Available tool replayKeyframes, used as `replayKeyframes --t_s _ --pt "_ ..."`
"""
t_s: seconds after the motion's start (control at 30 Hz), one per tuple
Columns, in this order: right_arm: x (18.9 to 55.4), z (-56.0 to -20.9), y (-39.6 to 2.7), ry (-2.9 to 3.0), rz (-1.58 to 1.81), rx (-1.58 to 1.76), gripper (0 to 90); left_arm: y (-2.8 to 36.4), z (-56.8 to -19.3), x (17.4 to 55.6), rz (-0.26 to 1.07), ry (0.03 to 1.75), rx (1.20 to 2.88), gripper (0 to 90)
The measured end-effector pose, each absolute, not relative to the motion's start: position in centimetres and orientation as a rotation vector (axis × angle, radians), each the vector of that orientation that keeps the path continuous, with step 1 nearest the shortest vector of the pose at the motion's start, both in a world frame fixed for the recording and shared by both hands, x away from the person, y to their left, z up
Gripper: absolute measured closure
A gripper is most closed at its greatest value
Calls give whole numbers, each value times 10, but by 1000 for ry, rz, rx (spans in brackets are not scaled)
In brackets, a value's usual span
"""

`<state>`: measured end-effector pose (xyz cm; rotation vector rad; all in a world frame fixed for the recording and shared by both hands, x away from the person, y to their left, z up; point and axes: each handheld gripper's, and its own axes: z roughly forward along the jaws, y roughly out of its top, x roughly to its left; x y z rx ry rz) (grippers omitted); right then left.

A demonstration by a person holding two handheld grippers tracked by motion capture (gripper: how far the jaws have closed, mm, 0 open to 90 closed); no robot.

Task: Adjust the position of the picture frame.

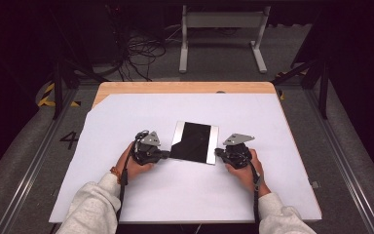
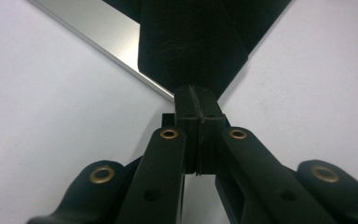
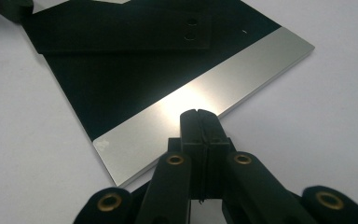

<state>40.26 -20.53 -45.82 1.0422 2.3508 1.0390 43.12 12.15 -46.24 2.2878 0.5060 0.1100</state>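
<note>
Sleeved forearms bring both grippers to the flat metal plate [image 1: 195, 142] mid-worktop [image 1: 126, 195]. Left gripper [image 1: 164, 155] and right gripper [image 1: 219, 152], jaws fully closed and empty, press its opposite near corners. Likely nudging it; next, balanced pushing.

high view – above my side, looking forward and down | left gripper view – close along my jaws at the plate's [image 2: 121, 32] corner | right gripper view – close, facing its silver edge | all share the plate
</note>
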Motion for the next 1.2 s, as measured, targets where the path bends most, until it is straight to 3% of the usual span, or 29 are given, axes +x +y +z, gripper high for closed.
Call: replayKeyframes --t_s 0.37,0.67,1.2 --pt "407 -458 -209 2326 1015 1059 900 114 -458 425 212 462 2340 899" --pt "423 -458 -210 2281 1018 1125 887 114 -463 435 167 533 2289 896" --pt "461 -454 -216 2285 1041 1254 900 106 -463 426 41 463 2277 896"
